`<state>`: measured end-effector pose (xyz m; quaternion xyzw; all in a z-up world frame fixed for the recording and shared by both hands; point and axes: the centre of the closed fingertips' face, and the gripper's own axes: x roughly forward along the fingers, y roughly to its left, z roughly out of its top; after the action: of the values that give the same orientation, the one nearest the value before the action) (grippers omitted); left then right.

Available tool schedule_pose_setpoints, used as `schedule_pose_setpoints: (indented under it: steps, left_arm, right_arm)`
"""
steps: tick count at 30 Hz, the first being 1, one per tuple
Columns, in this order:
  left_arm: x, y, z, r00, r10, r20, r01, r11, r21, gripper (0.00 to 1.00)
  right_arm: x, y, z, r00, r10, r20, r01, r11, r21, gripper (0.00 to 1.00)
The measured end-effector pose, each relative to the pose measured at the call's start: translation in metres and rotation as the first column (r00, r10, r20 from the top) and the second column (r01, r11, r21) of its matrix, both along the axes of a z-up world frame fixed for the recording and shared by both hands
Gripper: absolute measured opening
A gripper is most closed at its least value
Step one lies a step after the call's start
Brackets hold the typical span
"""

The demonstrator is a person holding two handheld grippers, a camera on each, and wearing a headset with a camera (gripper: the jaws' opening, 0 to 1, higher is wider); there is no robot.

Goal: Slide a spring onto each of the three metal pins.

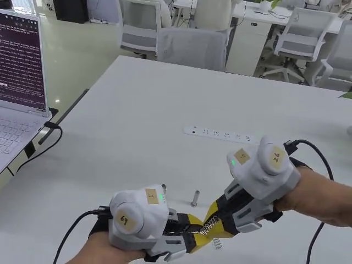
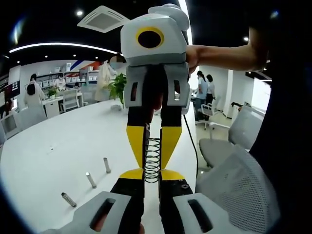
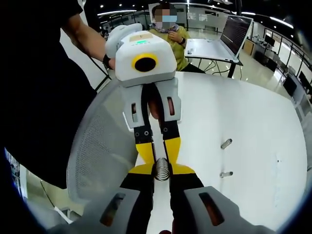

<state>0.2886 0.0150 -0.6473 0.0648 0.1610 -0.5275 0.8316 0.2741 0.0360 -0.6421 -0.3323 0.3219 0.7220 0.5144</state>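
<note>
Holding a thin, bright wire spring [image 2: 152, 157] between them, left gripper [image 2: 152, 176] and right gripper [image 3: 162, 171] both clamp narrow on it; pins [image 2: 91, 179] sit nearby.

Left claw [image 1: 193, 234] housing: round sticker [image 1: 127, 220], handwritten digits, look like "69". Tan tag [image 1: 152, 196] beside green light on same housing: small print, illegible.

Right claw [image 1: 214, 220] housing: rear tan patch [image 1: 276, 158], handwritten marks, perhaps two digits, cannot tell which. Front tan patch [image 1: 242, 157]: mark illegible.

Laptop screen [image 1: 19, 60]: rows of pale text on dark purple, too small to read.
</note>
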Motion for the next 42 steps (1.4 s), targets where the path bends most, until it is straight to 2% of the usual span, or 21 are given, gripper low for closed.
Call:
schedule_pose_setpoints:
  steps: [9, 11, 17, 23, 30, 39, 42]
  left_arm:
    - [-0.002, -0.001, -0.009, 1.0, 0.006, -0.02, -0.006, 1.0, 0.01, 0.03]
    - [-0.001, 0.001, -0.011, 0.999, 0.019, -0.028, -0.019, 1.0, 0.012, 0.06]
    - [-0.002, 0.009, -0.017, 0.999, 0.033, -0.043, -0.032, 0.999, 0.024, 0.09]
    - [-0.002, 0.025, -0.023, 0.995, 0.082, -0.061, -0.08, 0.996, 0.04, 0.13]
    - [0.0, 0.044, -0.026, 0.99, 0.124, -0.07, -0.121, 0.991, 0.053, 0.16]
    - [-0.001, 0.072, -0.034, 0.976, 0.194, -0.095, -0.188, 0.98, 0.068, 0.19]
    - [-0.001, 0.084, -0.037, 0.967, 0.231, -0.104, -0.225, 0.972, 0.072, 0.21]
  right_arm:
    - [-0.002, -0.002, -0.01, 1.0, 0.007, 0.012, -0.007, 1.0, -0.029, 0.08]
    - [-0.001, -0.004, -0.015, 1.0, 0.011, 0.026, -0.01, 0.999, -0.047, 0.08]
    - [0.002, -0.007, -0.021, 1.0, -0.006, 0.028, 0.008, 0.998, -0.058, 0.08]
    - [0.007, -0.011, -0.029, 0.999, -0.017, 0.041, 0.02, 0.997, -0.079, 0.08]
    - [0.008, -0.011, -0.044, 0.999, -0.044, 0.022, 0.045, 0.996, -0.081, 0.08]
    - [0.007, -0.013, -0.054, 0.998, -0.063, 0.011, 0.063, 0.994, -0.089, 0.08]
    - [0.016, -0.017, -0.059, 0.993, -0.112, 0.028, 0.114, 0.988, -0.101, 0.08]
